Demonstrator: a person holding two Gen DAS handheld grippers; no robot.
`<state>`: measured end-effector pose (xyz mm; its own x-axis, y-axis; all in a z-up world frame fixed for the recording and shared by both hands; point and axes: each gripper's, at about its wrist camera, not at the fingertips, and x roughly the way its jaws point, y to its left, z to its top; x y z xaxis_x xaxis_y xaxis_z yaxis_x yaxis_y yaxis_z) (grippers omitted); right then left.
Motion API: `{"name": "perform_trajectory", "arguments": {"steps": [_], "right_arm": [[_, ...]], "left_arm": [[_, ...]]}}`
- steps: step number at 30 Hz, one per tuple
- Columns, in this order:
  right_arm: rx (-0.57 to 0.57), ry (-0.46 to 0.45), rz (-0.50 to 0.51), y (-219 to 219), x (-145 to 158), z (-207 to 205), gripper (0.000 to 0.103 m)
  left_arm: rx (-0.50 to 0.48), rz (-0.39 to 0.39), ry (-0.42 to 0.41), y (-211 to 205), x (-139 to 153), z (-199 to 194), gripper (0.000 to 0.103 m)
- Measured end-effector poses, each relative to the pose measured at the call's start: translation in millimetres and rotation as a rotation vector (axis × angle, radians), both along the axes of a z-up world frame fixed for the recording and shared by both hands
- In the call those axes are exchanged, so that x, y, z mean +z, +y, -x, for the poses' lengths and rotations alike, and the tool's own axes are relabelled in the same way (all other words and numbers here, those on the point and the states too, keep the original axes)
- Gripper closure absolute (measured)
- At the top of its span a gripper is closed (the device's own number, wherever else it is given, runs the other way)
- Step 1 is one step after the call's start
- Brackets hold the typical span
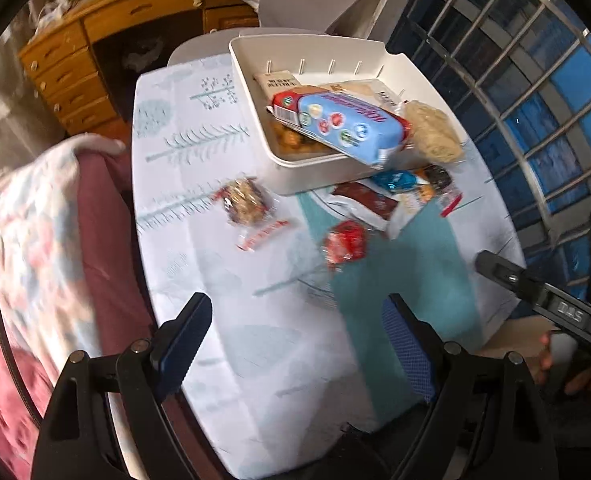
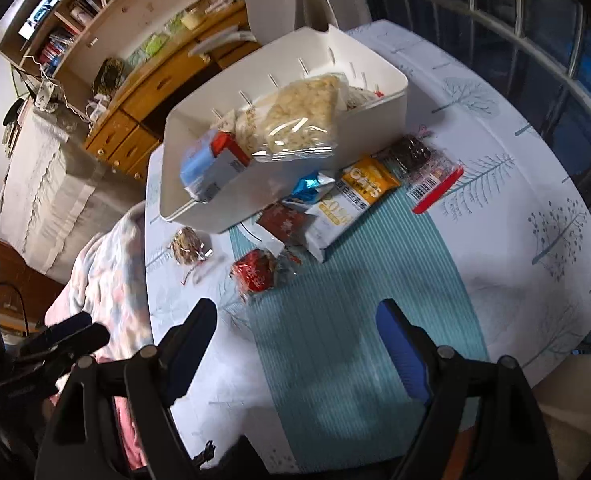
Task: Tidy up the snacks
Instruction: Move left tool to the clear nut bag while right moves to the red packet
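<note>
Tree-print table (image 2: 475, 208), bookshelf (image 2: 75, 12) right view only

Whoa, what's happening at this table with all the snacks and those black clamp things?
A person is tidying snacks into a white plastic bin, holding a two-finger gripper in each hand. Right now the left gripper and right gripper are both open and empty, above the tree-print tablecloth. The bin already holds a light blue packet and a clear bag of pale puffed snacks. Several remain on the table, including a red foil-wrapped snack and a yellow oats packet.
</note>
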<state>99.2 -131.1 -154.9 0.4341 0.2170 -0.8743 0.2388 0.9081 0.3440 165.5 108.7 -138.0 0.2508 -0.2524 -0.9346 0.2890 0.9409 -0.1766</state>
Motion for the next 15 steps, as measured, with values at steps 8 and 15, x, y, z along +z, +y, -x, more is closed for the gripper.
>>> {"name": "perform_trajectory", "arguments": {"steps": [8,15], "right_arm": [[0.081,-0.086,0.1,45,3,1,0.02],[0.201,-0.118,0.183,76,-12,-18,0.02]], "left_arm": [[-0.069,-0.062,-0.087,16,-17,-26,0.017],[-0.054,-0.049,-0.085,11,-42,-58,0.017]]}}
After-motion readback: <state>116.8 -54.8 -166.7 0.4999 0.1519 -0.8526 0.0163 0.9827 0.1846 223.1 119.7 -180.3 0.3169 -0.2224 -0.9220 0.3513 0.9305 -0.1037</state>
